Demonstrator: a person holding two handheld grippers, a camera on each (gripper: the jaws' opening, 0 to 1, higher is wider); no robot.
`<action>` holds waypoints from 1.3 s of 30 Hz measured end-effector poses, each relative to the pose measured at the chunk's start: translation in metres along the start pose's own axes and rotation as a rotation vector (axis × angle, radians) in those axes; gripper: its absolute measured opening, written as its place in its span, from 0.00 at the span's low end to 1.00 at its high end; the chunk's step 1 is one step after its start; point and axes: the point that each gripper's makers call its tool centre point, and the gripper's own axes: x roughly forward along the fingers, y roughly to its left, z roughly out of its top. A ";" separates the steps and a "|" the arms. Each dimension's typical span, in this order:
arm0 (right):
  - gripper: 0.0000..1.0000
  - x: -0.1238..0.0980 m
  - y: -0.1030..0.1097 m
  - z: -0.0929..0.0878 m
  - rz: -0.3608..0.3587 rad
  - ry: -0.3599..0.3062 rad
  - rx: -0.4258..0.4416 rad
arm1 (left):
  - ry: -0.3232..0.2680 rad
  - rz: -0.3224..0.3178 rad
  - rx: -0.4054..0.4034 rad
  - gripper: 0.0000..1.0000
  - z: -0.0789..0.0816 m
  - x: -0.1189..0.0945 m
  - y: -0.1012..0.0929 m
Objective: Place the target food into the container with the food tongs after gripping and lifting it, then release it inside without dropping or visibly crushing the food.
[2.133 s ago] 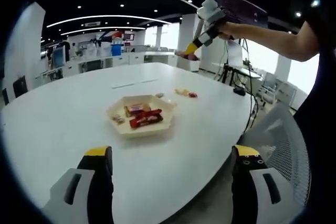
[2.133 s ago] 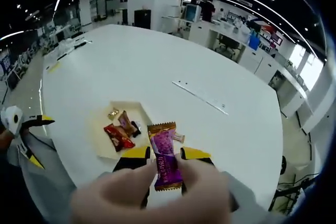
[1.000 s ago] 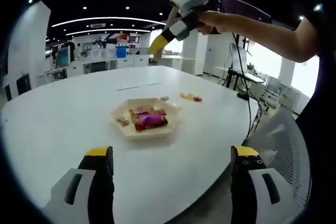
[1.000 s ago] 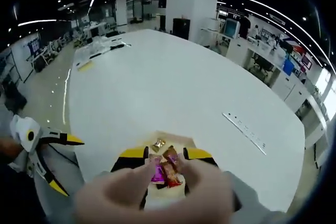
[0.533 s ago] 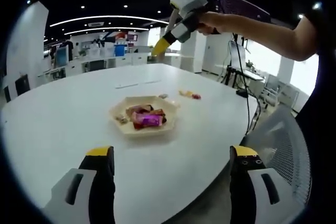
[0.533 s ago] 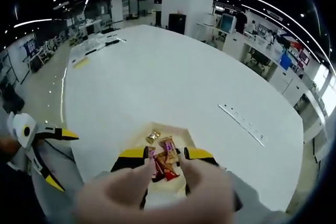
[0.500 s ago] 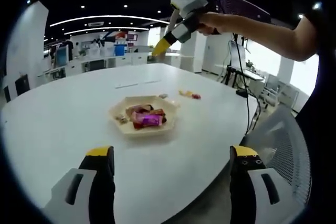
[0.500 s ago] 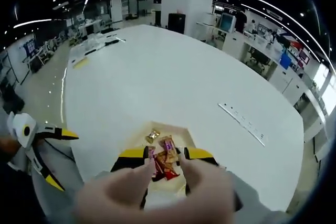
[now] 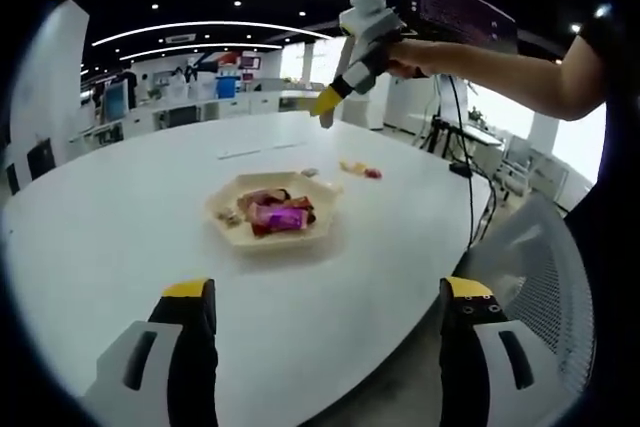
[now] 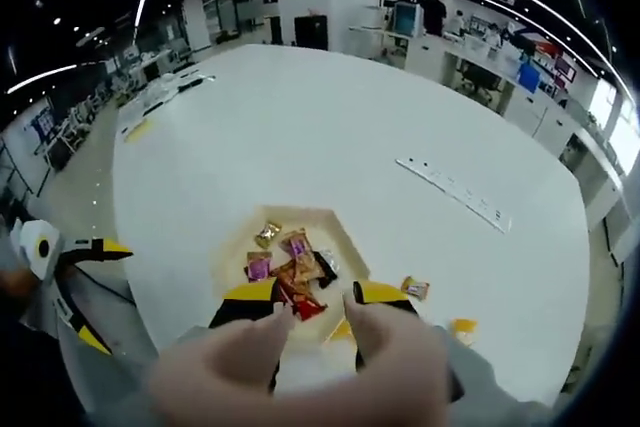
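I hold left gripper (image 9: 322,347) low over white tabletop (image 9: 120,217), fingers apart, nothing between. Right gripper (image 10: 312,307) raised above beige hexagonal tray (image 9: 322,221), fingers apart, nothing between. Purple-wrapped candy (image 9: 277,215) lies in tray among other wrapped sweets.

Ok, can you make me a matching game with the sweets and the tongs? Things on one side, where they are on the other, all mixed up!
Things:
1. purple sweet
2. loose sweets
3. right tongs
4. left tongs

Places:
A. held up in the air over the far side of the table
B. inside the tray
C. low at the near edge of the table, open wide
D. on the bare table, beside the tray

Pairs: 1-B, 2-D, 3-A, 4-C
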 end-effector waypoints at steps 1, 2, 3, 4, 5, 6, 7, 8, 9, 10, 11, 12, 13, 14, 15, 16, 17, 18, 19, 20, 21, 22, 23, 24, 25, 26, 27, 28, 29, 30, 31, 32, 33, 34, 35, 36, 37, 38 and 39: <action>0.28 0.001 -0.001 -0.001 -0.001 0.000 0.002 | 0.003 0.002 0.000 0.90 -0.001 0.000 0.000; 0.28 0.002 -0.005 -0.004 -0.006 0.001 0.007 | 0.010 0.007 0.001 0.89 -0.002 0.000 0.002; 0.28 0.003 -0.008 -0.007 -0.008 0.004 0.014 | 0.014 0.008 0.001 0.89 -0.003 0.001 0.002; 0.28 0.005 -0.011 -0.012 -0.005 0.014 0.032 | 0.020 0.010 0.000 0.89 -0.004 0.001 0.002; 0.28 0.006 -0.014 -0.014 -0.006 0.014 0.039 | 0.022 0.012 0.000 0.89 -0.004 0.001 0.002; 0.28 0.008 -0.017 -0.018 -0.007 0.017 0.050 | 0.025 0.013 -0.002 0.89 -0.005 0.001 0.003; 0.29 0.009 -0.020 -0.020 -0.009 0.022 0.059 | 0.026 0.014 -0.004 0.89 -0.005 0.002 0.003; 0.29 0.009 -0.021 -0.023 -0.008 0.025 0.066 | 0.027 0.015 -0.007 0.89 -0.005 0.002 0.004; 0.29 0.010 -0.024 -0.026 -0.012 0.030 0.074 | 0.025 0.013 -0.012 0.89 -0.005 0.002 0.003; 0.29 0.010 -0.026 -0.028 -0.017 0.030 0.079 | 0.021 0.010 -0.019 0.90 -0.004 0.001 0.003; 0.29 0.011 -0.030 -0.030 -0.024 0.027 0.090 | 0.016 0.012 -0.023 0.90 -0.003 0.001 0.003; 0.29 0.011 -0.032 -0.032 -0.022 0.029 0.103 | 0.014 0.015 -0.024 0.90 -0.003 0.001 0.004; 0.29 0.011 -0.034 -0.034 -0.022 0.029 0.115 | 0.014 0.016 -0.027 0.90 -0.003 0.001 0.004; 0.29 0.012 -0.036 -0.035 -0.026 0.026 0.117 | 0.015 0.015 -0.030 0.90 -0.003 0.001 0.004; 0.29 0.013 -0.038 -0.037 -0.027 0.029 0.125 | 0.018 0.016 -0.029 0.90 -0.004 0.002 0.004; 0.29 0.014 -0.040 -0.039 -0.026 0.032 0.129 | 0.021 0.016 -0.029 0.90 -0.005 0.002 0.004; 0.29 0.015 -0.041 -0.041 -0.027 0.032 0.132 | 0.022 0.018 -0.028 0.90 -0.005 0.002 0.004; 0.29 0.018 -0.042 -0.044 -0.029 0.036 0.135 | 0.022 0.025 -0.023 0.90 -0.005 0.002 0.005; 0.29 0.019 -0.042 -0.046 -0.028 0.040 0.140 | 0.021 0.027 -0.023 0.90 -0.005 0.002 0.006; 0.29 0.022 -0.043 -0.049 -0.025 0.042 0.147 | 0.019 0.031 -0.023 0.90 -0.004 0.002 0.006; 0.29 0.024 -0.043 -0.051 -0.022 0.046 0.153 | 0.019 0.031 -0.025 0.89 -0.004 0.002 0.006; 0.29 0.027 -0.043 -0.055 -0.018 0.053 0.160 | 0.021 0.032 -0.028 0.90 -0.005 0.002 0.006; 0.29 0.029 -0.042 -0.057 -0.017 0.059 0.162 | 0.023 0.031 -0.028 0.90 -0.005 0.002 0.006; 0.29 0.032 -0.043 -0.061 -0.017 0.068 0.162 | 0.025 0.029 -0.029 0.90 -0.006 0.002 0.006; 0.29 0.033 -0.043 -0.062 -0.017 0.072 0.161 | 0.028 0.028 -0.031 0.89 -0.006 0.003 0.006; 0.29 0.036 -0.042 -0.065 -0.014 0.080 0.162 | 0.031 0.028 -0.030 0.89 -0.007 0.003 0.006; 0.29 0.038 -0.042 -0.066 -0.011 0.083 0.165 | 0.032 0.029 -0.032 0.89 -0.007 0.003 0.006; 0.29 0.039 -0.042 -0.067 -0.010 0.085 0.167 | 0.033 0.030 -0.032 0.89 -0.007 0.003 0.006; 0.29 0.042 -0.043 -0.068 -0.009 0.087 0.170 | 0.034 0.031 -0.034 0.89 -0.007 0.003 0.006; 0.29 0.043 -0.044 -0.068 -0.008 0.089 0.173 | 0.036 0.031 -0.035 0.89 -0.008 0.003 0.007; 0.29 0.046 -0.045 -0.068 -0.007 0.091 0.175 | 0.037 0.031 -0.036 0.89 -0.008 0.003 0.007; 0.29 0.047 -0.046 -0.068 -0.008 0.092 0.178 | 0.038 0.032 -0.036 0.89 -0.008 0.003 0.007; 0.29 0.050 -0.047 -0.067 -0.007 0.092 0.180 | 0.040 0.033 -0.036 0.89 -0.008 0.003 0.007; 0.29 0.052 -0.048 -0.067 -0.008 0.094 0.181 | 0.041 0.033 -0.036 0.89 -0.009 0.003 0.007; 0.29 0.053 -0.049 -0.068 -0.012 0.097 0.181 | 0.043 0.034 -0.037 0.89 -0.009 0.003 0.007; 0.29 0.056 -0.051 -0.069 -0.018 0.104 0.183 | 0.044 0.035 -0.038 0.89 -0.009 0.003 0.007; 0.29 0.057 -0.051 -0.070 -0.020 0.108 0.187 | 0.045 0.036 -0.039 0.89 -0.009 0.003 0.008; 0.29 0.059 -0.052 -0.070 -0.018 0.109 0.191 | 0.046 0.037 -0.040 0.89 -0.010 0.003 0.008; 0.29 0.061 -0.052 -0.071 -0.015 0.110 0.197 | 0.047 0.036 -0.040 0.89 -0.010 0.003 0.007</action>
